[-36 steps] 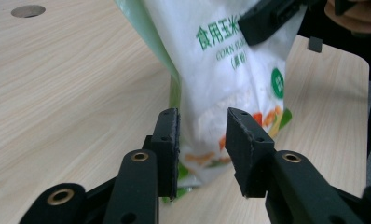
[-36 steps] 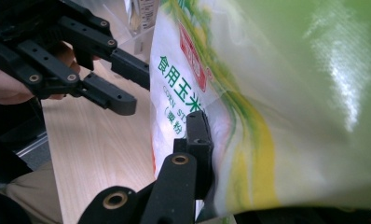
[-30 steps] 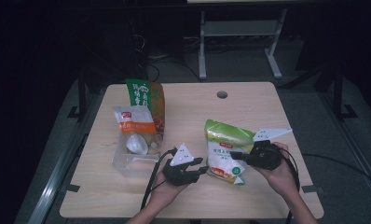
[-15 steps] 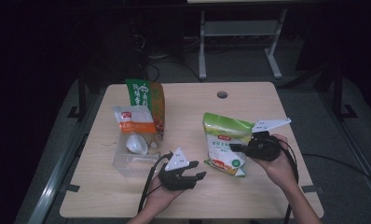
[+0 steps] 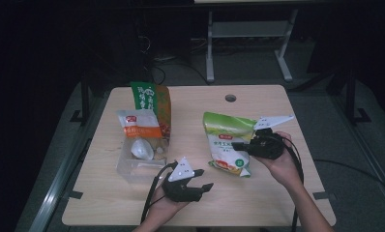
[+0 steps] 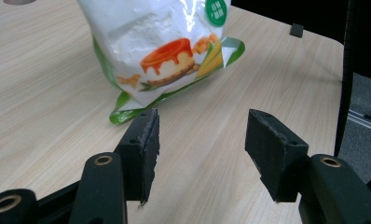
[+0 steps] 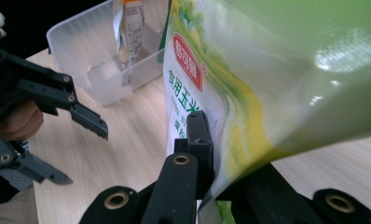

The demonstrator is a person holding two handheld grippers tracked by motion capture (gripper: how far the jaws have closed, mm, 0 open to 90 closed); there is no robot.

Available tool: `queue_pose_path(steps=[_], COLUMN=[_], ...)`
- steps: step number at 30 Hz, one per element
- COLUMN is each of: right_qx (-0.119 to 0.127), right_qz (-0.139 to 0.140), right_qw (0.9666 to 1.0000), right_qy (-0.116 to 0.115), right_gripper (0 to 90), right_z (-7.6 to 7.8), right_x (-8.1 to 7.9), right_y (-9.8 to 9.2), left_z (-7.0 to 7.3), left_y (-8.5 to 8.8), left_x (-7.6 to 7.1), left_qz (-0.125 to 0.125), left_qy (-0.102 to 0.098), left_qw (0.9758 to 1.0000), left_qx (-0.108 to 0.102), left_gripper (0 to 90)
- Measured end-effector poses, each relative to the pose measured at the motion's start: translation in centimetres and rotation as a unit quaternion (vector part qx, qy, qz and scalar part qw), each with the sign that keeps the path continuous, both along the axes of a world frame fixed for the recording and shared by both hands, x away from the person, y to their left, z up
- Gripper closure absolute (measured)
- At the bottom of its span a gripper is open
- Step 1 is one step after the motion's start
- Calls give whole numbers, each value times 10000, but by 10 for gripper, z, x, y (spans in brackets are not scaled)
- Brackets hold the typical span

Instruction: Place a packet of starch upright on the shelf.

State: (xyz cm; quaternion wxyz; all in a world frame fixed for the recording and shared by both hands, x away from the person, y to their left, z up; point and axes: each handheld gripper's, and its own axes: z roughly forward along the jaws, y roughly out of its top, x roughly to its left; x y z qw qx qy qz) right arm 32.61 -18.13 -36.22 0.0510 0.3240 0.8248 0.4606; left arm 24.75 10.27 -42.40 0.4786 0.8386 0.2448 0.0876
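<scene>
With the right claw [image 5: 240, 146] clamped on the green bag [image 5: 228, 140], lift it probably toward the clear bin [image 5: 132, 169] at left, while the left claw [image 5: 204, 189], just opening, stays empty.

My table [image 5: 277, 193]: light wood, round grommet hole [image 5: 230, 98] near far edge. Clear plastic container [image 5: 132, 169] sits left; green-white pouch's [image 5: 227, 145] bottom edge touches right-centre.
</scene>
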Motion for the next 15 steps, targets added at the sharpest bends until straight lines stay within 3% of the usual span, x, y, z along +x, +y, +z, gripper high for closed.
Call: queue_pose_path(steps=[5,15], right_qx=[9,-18], right_qz=[53,232], right_qw=[10000,9996], right_qy=[-43,-149], right_gripper=[888,888], right_z=[6,24], right_x=[5,13], right_y=[7,30], left_z=[-1,-2], left_y=[-1,0], left_x=[-2,-8], left_qz=[10,-75], left_qy=[35,-107], left_qw=[10000,9999], left_qx=[-29,-97], left_gripper=[422,405])
